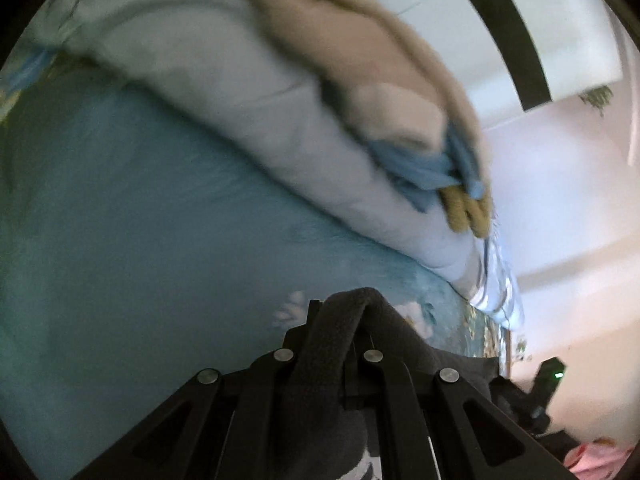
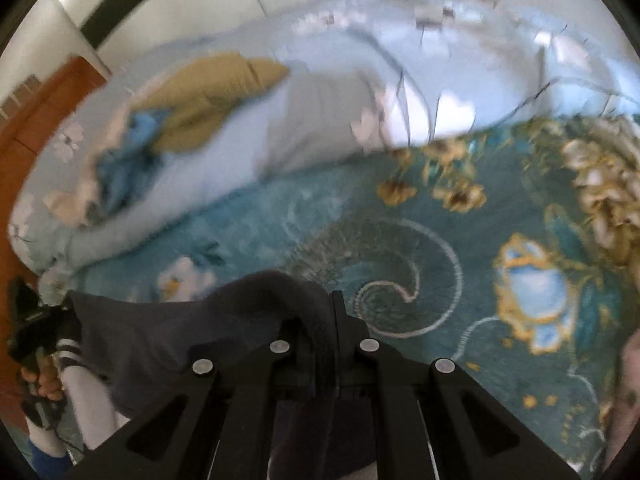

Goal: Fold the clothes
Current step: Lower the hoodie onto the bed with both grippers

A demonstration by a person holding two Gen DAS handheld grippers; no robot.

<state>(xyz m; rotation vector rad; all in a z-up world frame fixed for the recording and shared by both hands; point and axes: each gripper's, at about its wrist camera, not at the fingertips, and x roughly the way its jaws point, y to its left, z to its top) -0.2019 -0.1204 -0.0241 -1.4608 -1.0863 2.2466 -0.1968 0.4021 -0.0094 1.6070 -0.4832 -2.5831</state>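
Note:
A dark grey garment (image 1: 340, 332) is pinched between the fingers of my left gripper (image 1: 344, 312), which is shut on its edge above the teal bedspread (image 1: 140, 240). In the right wrist view the same dark garment (image 2: 160, 340) hangs stretched leftward from my right gripper (image 2: 320, 300), also shut on it. At the far left of that view, a hand holds the other gripper (image 2: 28, 320) at the cloth's opposite end. Both views are blurred by motion.
A pale blue floral duvet (image 2: 360, 80) is bunched along the far side of the bed, with a tan cushion (image 2: 208, 92) and a blue cloth (image 2: 128, 148) on it. The patterned teal bedspread (image 2: 440, 240) stretches in front. A brown wooden piece (image 2: 40, 120) stands left.

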